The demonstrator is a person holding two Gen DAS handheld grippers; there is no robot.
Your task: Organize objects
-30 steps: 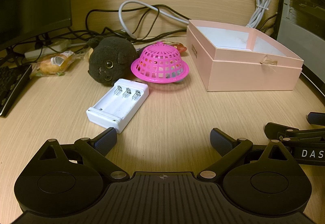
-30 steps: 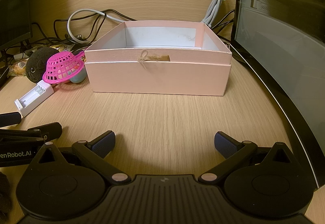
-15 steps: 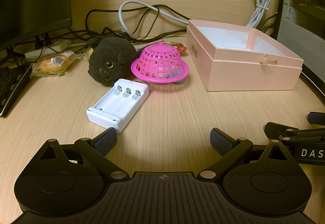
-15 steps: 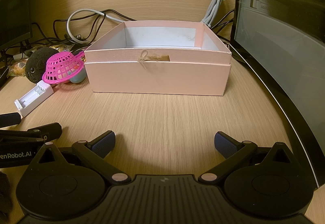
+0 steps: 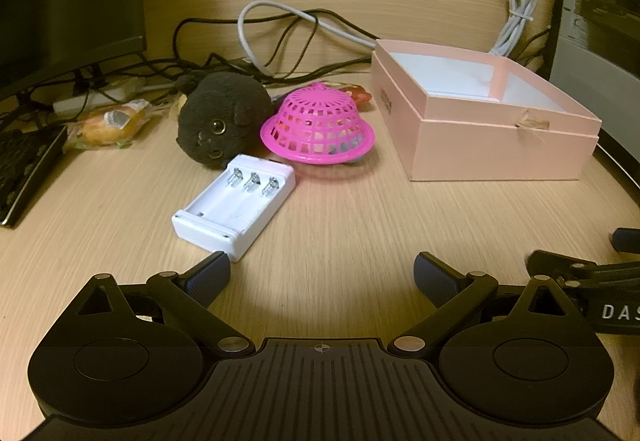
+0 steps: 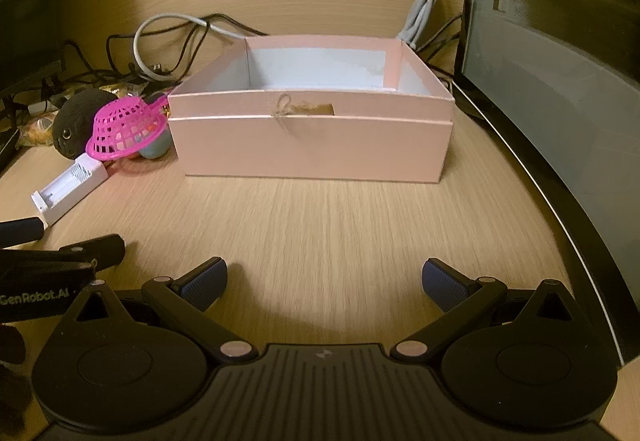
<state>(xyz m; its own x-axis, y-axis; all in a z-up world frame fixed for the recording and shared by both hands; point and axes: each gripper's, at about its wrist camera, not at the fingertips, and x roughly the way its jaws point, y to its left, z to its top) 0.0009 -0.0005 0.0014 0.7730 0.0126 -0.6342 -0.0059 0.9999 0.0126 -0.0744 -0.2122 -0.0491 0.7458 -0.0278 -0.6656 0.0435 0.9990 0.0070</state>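
Observation:
An open pink box (image 5: 496,145) sits on the wooden desk, also straight ahead in the right wrist view (image 6: 312,145); it looks empty. A white battery charger (image 5: 236,207) lies just beyond my left gripper (image 5: 322,275), which is open and empty, its left fingertip close to the charger's near corner. Behind the charger are a dark plush toy (image 5: 222,119) and an upturned pink mesh basket (image 5: 318,129) covering small items. My right gripper (image 6: 324,279) is open and empty, a short way in front of the box. Charger (image 6: 70,187), basket (image 6: 126,129) and plush (image 6: 78,123) show at its left.
A wrapped snack (image 5: 106,125) and a keyboard edge (image 5: 24,177) lie at the left. Cables (image 5: 280,37) run along the back wall. A monitor (image 5: 68,5) stands at back left and a computer case (image 6: 560,101) borders the desk on the right.
Both grippers have edged slightly forward; the charger and box appear a little nearer. Nothing was grasped or moved.

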